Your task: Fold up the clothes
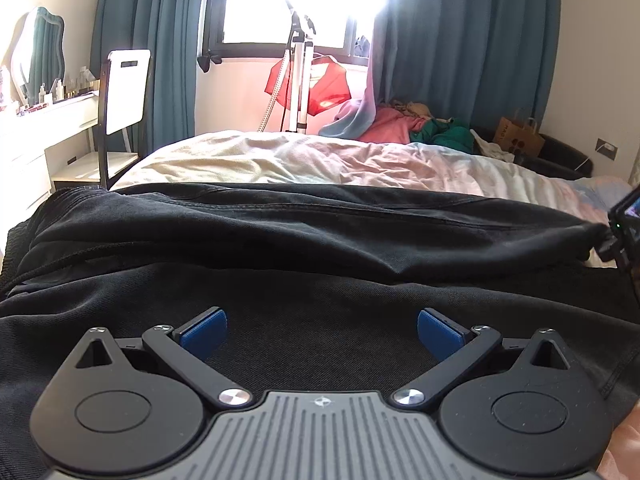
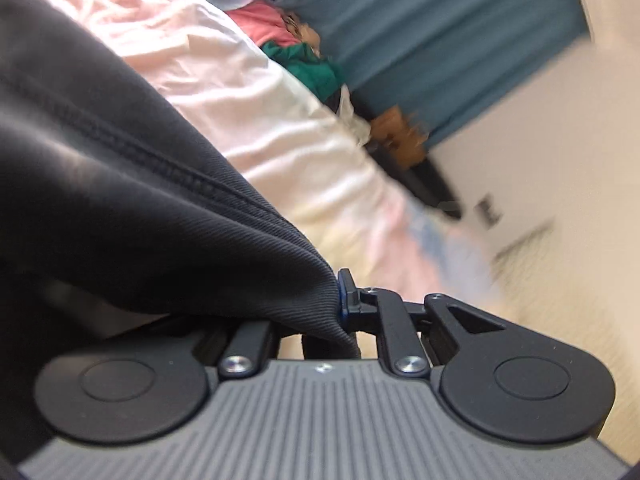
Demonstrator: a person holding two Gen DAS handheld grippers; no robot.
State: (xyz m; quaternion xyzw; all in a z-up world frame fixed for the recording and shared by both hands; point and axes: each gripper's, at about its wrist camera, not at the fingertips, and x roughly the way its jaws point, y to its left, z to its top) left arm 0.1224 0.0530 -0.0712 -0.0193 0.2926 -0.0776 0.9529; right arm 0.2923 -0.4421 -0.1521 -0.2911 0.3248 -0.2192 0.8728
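Note:
A black garment (image 1: 304, 240) lies spread across the near part of the bed, with one part folded over into a long ridge. My left gripper (image 1: 322, 334) is open just above the flat black cloth, its blue pads empty. My right gripper (image 2: 338, 300) is shut on a corner of the black garment (image 2: 160, 216) and holds it pulled taut. It shows at the right edge of the left wrist view (image 1: 622, 236), at the garment's right end. Its left finger is hidden by the cloth.
The bed (image 1: 280, 160) has rumpled pastel sheets. A pile of pink and green clothes (image 1: 404, 124) lies at its far side by teal curtains. A white chair (image 1: 124, 100) and dresser stand at the left. A paper bag (image 1: 518, 134) sits at the right.

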